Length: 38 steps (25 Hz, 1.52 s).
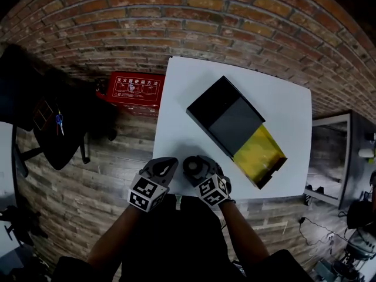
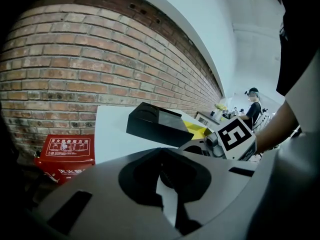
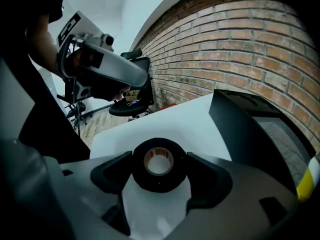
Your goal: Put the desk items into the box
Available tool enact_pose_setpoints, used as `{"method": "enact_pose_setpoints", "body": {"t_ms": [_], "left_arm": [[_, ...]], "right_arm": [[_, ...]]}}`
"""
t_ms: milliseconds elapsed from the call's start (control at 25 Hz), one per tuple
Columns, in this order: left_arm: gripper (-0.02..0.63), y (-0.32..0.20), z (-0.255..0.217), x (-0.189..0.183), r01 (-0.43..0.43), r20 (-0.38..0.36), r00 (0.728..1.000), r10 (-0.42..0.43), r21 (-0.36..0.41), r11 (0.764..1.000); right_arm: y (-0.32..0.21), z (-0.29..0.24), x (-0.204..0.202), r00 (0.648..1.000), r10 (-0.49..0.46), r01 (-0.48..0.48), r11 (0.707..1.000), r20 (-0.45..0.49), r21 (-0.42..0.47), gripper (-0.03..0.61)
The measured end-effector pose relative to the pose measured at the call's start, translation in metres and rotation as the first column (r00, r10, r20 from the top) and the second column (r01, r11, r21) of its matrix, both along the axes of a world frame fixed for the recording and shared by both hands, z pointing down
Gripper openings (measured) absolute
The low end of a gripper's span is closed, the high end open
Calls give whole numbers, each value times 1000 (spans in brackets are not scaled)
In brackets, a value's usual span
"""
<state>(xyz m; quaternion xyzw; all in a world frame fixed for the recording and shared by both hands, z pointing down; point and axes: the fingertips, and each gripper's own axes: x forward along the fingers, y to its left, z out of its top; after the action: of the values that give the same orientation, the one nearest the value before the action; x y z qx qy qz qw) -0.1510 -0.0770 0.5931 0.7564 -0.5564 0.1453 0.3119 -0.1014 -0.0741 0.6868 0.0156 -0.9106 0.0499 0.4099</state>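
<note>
A black tape roll [image 3: 159, 165] with a white and red core sits between the jaws of my right gripper [image 3: 159, 180], which is shut on it just above the white table [image 1: 194, 93]. In the head view the tape roll [image 1: 194, 165] and right gripper [image 1: 197, 170] are near the table's front edge. My left gripper [image 1: 162, 169] hovers beside it at the left, shut, with only a thin sliver of table showing between its pads [image 2: 145, 184]. The black box [image 1: 225, 117] lies diagonally on the table, its yellow inner tray [image 1: 261, 153] slid out toward the front right.
A red case [image 1: 133, 89] with white print stands on the wooden floor left of the table. A black office chair [image 1: 56, 128] is further left. The brick wall [image 1: 188, 16] runs behind the table. Another desk [image 1: 332, 151] stands at the right.
</note>
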Motion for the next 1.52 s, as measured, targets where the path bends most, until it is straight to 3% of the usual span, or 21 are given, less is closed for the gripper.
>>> {"method": "enact_pose_setpoints", "body": {"t_ms": [400, 720, 1080, 1520], "left_arm": [[12, -34, -26, 29, -111, -2, 994, 111, 59, 992], [12, -63, -41, 59, -212, 18, 977, 211, 108, 971], [12, -88, -47, 107, -295, 3, 955, 297, 137, 946], [12, -118, -48, 166, -389, -10, 919, 394, 152, 909]], "right_arm": [[-23, -48, 18, 978, 166, -165, 986, 126, -19, 345], [-53, -73, 53, 931, 311, -315, 949, 191, -9, 345], [-85, -88, 112, 866, 453, -468, 883, 214, 26, 345], [-131, -91, 187, 755, 623, -644, 764, 205, 51, 345]]}}
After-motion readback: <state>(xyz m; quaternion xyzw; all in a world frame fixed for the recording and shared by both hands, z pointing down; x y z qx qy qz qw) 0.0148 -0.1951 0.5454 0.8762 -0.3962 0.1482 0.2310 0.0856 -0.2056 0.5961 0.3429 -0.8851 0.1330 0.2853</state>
